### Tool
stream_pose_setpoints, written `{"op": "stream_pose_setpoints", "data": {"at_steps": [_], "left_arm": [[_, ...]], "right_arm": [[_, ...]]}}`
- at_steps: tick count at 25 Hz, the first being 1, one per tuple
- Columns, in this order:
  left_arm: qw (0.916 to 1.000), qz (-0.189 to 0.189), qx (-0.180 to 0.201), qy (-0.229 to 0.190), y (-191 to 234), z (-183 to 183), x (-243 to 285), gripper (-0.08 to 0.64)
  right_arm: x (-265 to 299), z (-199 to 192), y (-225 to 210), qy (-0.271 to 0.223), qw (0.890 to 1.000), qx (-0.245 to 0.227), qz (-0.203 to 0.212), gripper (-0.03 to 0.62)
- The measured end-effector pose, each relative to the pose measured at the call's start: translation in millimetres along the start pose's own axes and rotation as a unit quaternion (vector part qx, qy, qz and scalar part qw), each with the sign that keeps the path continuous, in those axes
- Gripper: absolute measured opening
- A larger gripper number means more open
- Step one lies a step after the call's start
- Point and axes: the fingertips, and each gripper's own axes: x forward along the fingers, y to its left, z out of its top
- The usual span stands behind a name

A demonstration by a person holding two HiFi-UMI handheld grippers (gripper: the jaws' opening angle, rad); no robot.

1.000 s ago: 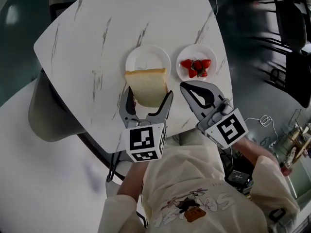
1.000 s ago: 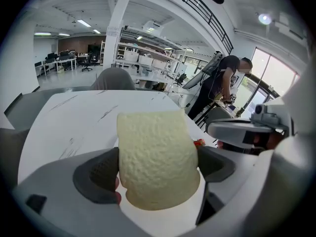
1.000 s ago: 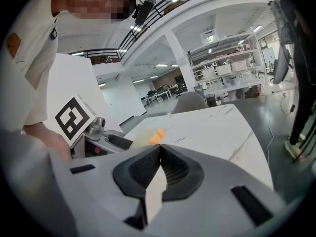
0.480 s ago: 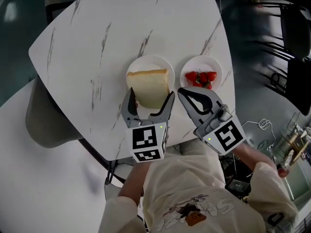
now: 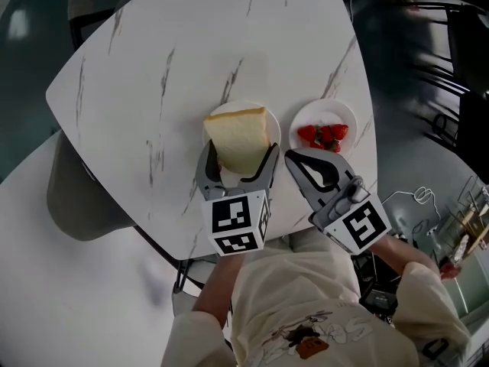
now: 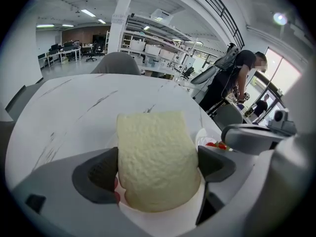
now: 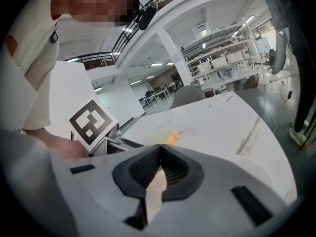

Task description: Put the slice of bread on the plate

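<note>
bright, even light from long white ceiling strips [image 6: 91, 13] in both gripper views, with strong fisheye bending and black corners. blown-out daylight at the left gripper view's right edge. dim, murky surroundings in the head view around the white marble-veined tabletop [image 5: 153, 67]. sharp on the cream spongy slice of bread [image 6: 155, 157]; soft blur up close in the right gripper view.
</note>
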Motion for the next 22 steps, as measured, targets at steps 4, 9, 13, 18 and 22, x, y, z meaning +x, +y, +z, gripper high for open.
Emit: {"op": "stream_pose_setpoints", "data": {"at_steps": [4,9,13,18,22], "left_arm": [[0.9999,0.0,0.001,0.01,0,-1,4,0.508],[1.0,-0.003,0.0,0.008,0,-4,2,0.509],[1.0,-0.006,0.001,0.0,-1,2,-2,0.509],[1.0,-0.002,0.006,-0.007,-2,12,-9,0.509],[0.9995,-0.007,0.011,-0.028,-5,19,-20,0.509]], "right_arm": [[0,1,-4,-0.004,1.0,0.01,-0.003,0.005],[-2,3,-5,-0.006,1.0,0.019,-0.004,0.005],[-7,6,-10,-0.005,1.0,0.007,-0.011,0.005],[-12,17,-11,-0.012,1.0,0.003,-0.015,0.005],[-18,24,-8,-0.021,0.999,-0.002,-0.028,0.005]]}}
